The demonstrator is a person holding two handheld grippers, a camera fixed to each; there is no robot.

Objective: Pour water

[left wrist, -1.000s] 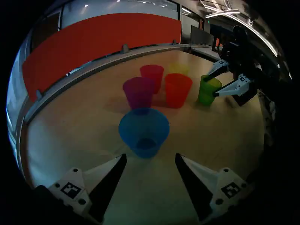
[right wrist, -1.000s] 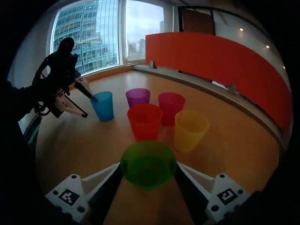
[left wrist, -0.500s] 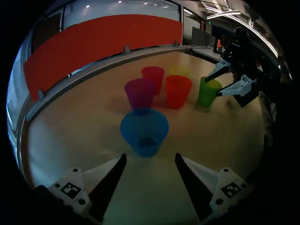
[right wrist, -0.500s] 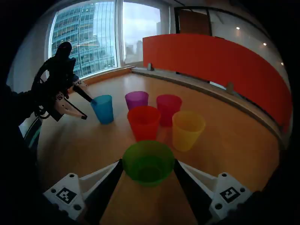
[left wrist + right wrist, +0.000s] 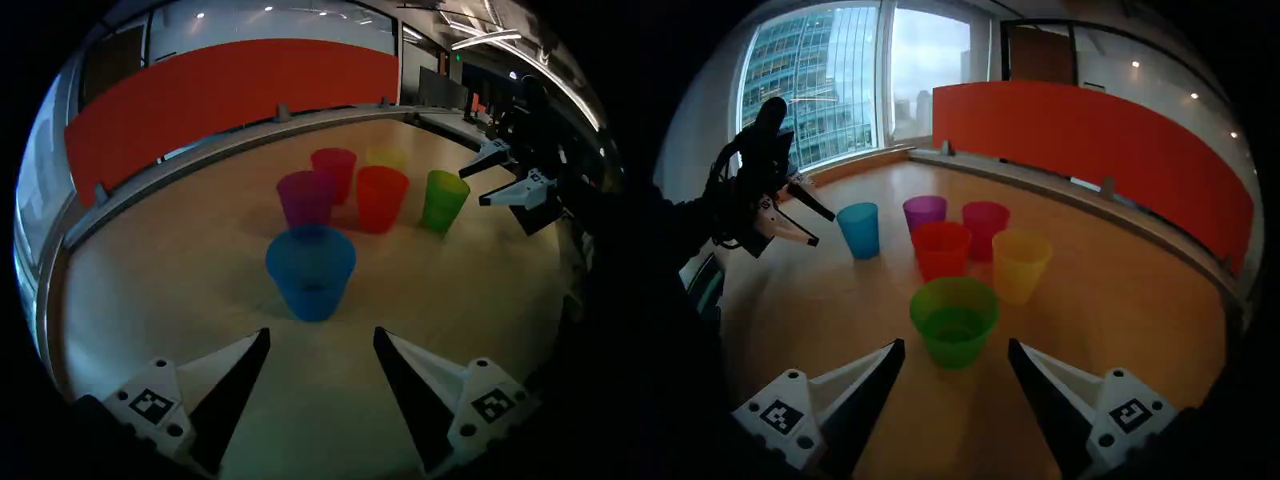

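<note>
A pale wooden table (image 5: 160,264) carries the scene, backed by an orange partition (image 5: 224,88). The right gripper view adds tall windows (image 5: 816,88) facing high-rise buildings.

Six plastic cups stand on the table. All are upright, with mouths up and long axes vertical.
- The purple cup (image 5: 306,198), magenta cup (image 5: 334,170), red-orange cup (image 5: 382,198) and yellow cup (image 5: 386,156) form a tight cluster.
- The blue cup (image 5: 310,272) stands alone, in front of the purple one in the left gripper view.
- The green cup (image 5: 954,320) stands alone, in front of the red-orange and yellow cups in the right gripper view.
- Whether any cup holds water cannot be told.

Your left gripper (image 5: 320,330) has its fingers spread wide and points straight at the blue cup. That cup stands a little beyond the fingertips, and neither finger touches it. The gripper holds nothing.

Your right gripper (image 5: 955,342) is likewise spread wide and aimed at the green cup, which stands just ahead of the tips, centred on the gap. No contact shows on either finger.

In the left gripper view, the right gripper appears far off, just beside the green cup and apart from it.
</note>
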